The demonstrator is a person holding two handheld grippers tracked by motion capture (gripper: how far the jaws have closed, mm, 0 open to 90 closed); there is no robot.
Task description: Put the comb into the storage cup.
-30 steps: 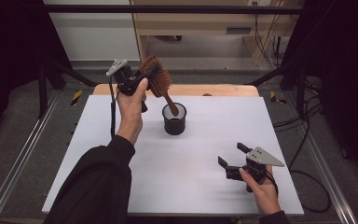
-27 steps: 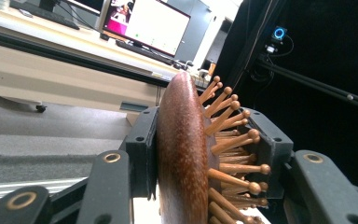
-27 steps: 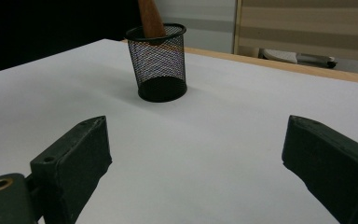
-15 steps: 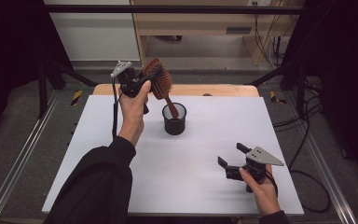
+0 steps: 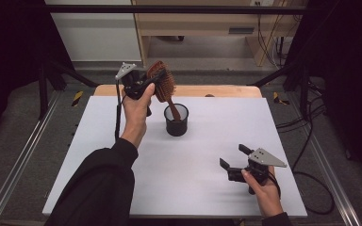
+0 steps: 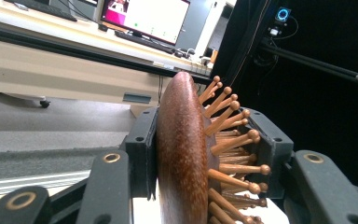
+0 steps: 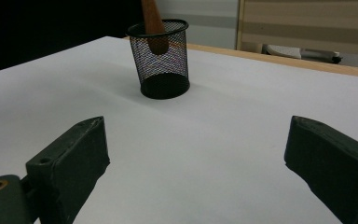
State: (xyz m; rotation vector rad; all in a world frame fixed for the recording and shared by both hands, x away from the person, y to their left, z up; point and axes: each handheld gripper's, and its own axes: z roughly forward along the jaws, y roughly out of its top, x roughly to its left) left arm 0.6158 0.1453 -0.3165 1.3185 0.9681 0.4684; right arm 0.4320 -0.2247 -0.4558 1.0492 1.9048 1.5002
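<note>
My left gripper (image 5: 154, 84) is shut on the head of a brown wooden hairbrush (image 5: 162, 84), held up above the back of the table. In the left gripper view the jaws clamp the brush head (image 6: 182, 154) from its smooth back and its bristle side. The brush handle (image 5: 173, 111) slants down into a black mesh cup (image 5: 176, 123) that stands upright on the white table (image 5: 207, 155). In the right gripper view the handle tip (image 7: 154, 23) sits inside the mesh cup (image 7: 162, 58). My right gripper (image 5: 233, 162) rests low near the front right of the table, open and holding nothing.
A wooden strip (image 5: 217, 91) runs along the table's far edge. Metal rails (image 5: 23, 155) flank the table on the left, and cables (image 5: 311, 155) lie on the floor at the right. A desk with a monitor (image 6: 144, 18) stands behind.
The left hand with the brush has shifted slightly, the handle staying in the cup. The right gripper has not moved.
</note>
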